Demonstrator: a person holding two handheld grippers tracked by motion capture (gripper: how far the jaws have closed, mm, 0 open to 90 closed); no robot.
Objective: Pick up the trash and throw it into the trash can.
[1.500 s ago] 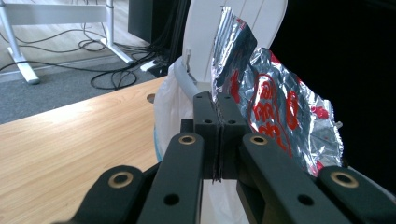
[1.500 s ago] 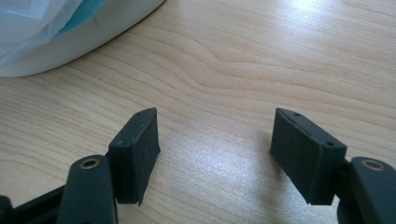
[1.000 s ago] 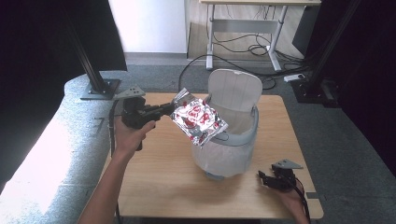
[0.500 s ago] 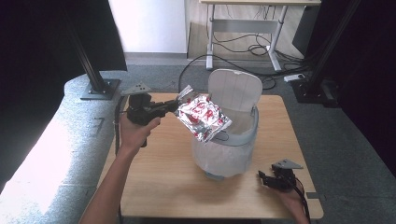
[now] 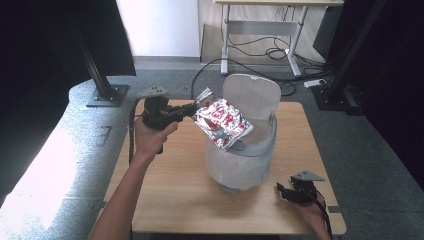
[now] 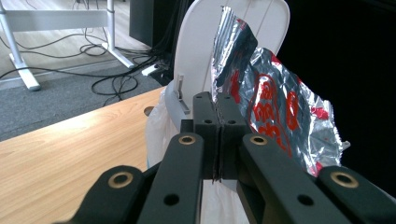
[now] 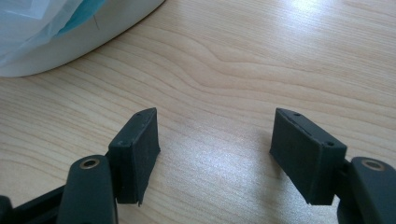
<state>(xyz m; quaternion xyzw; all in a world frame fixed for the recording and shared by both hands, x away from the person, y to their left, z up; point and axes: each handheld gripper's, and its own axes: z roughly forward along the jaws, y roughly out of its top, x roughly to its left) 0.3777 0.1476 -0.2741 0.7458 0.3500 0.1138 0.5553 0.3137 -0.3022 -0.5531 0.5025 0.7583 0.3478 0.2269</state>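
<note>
A crinkled silver foil bag with red print hangs tilted over the open mouth of a small white bin lined with a clear plastic bag. My left gripper is shut on the foil bag's upper left corner, left of the bin. The bin's lid stands raised behind the bag. Low at the table's front right corner rests my right gripper, open, with bare wood between its pads.
The bin stands mid-table on the wooden table, whose front left part is bare. The bin's base lies just beyond the right gripper. A grey padded bench runs along the left; a desk frame and cables lie on the floor behind.
My left gripper has carried the foil bag a little to the right, further over the bin's opening. The right gripper has stayed where it was.
</note>
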